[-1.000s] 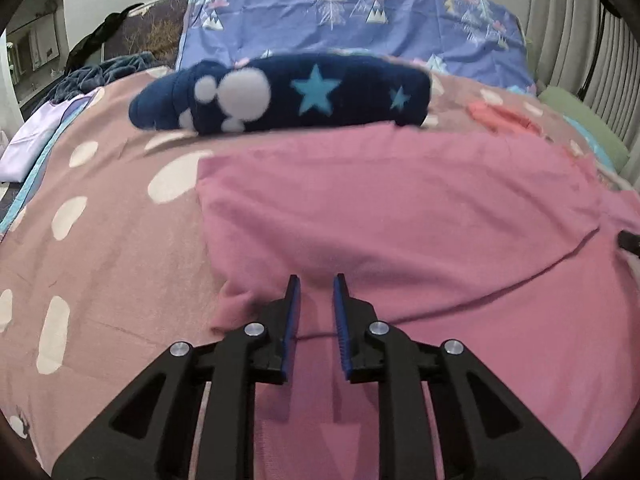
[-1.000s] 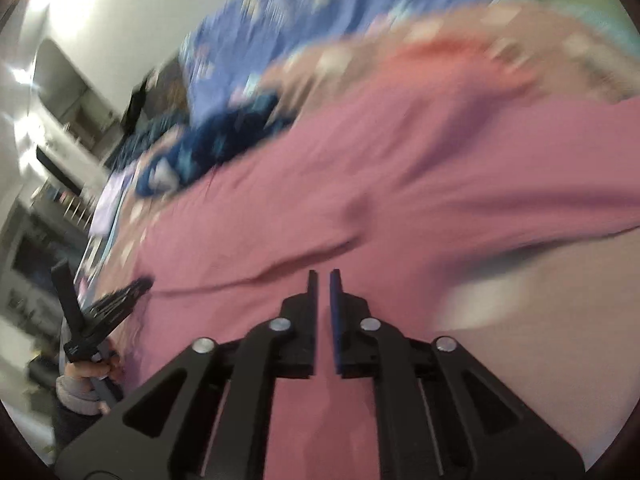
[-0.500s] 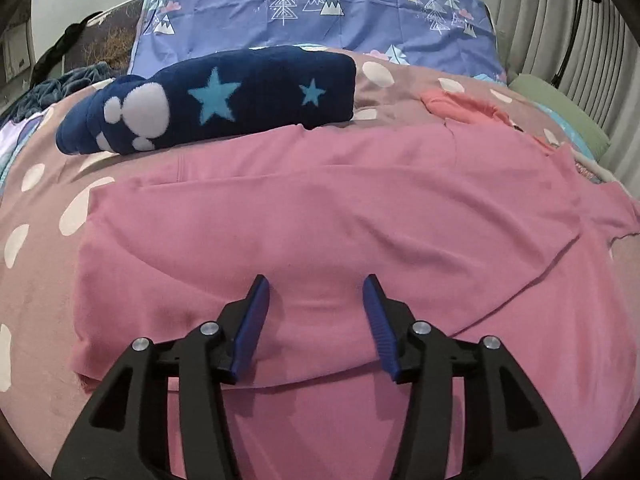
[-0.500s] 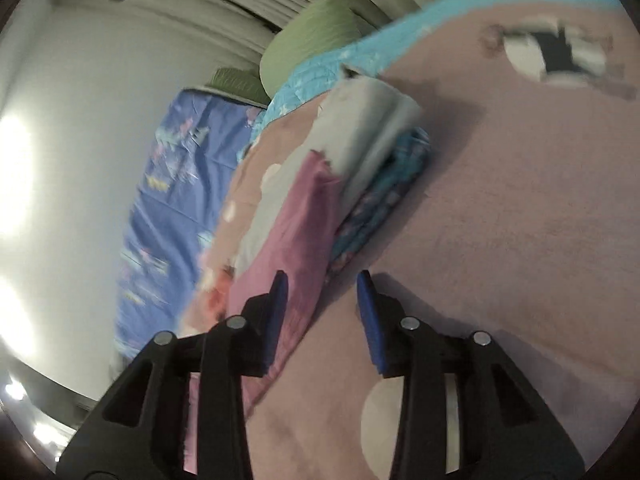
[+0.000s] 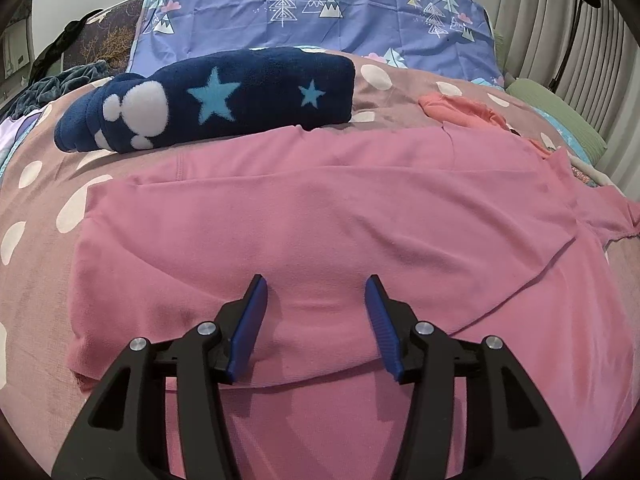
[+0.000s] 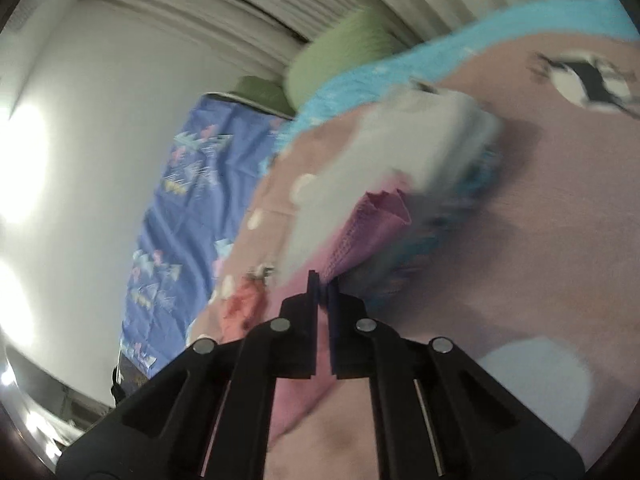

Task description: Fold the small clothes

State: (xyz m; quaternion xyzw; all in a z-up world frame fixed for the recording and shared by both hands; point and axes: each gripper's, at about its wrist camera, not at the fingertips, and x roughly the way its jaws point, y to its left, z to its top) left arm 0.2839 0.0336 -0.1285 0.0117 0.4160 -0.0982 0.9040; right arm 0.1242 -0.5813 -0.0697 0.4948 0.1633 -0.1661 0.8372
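Observation:
A pink garment [image 5: 320, 216] lies spread on the bed, its near part folded over into a thick edge. My left gripper [image 5: 316, 300] is open and empty, its blue pads resting over that folded edge. In the right wrist view, my right gripper [image 6: 323, 286] is shut on a pink corner of the garment [image 6: 372, 220], which sticks up past the fingertips. The right view is tilted and blurred.
A folded navy blanket with stars [image 5: 216, 100] lies behind the garment. A coral garment [image 5: 460, 112] lies at the back right. A blue patterned pillow [image 5: 320, 12] stands at the head. A folded grey and blue pile [image 6: 432, 136] sits beside the pink corner. The dotted bedspread [image 5: 32, 200] lies underneath.
My left gripper opened and let go of the fold, which now lies flat. My right gripper swung to the garment's far corner, opened, then shut on it.

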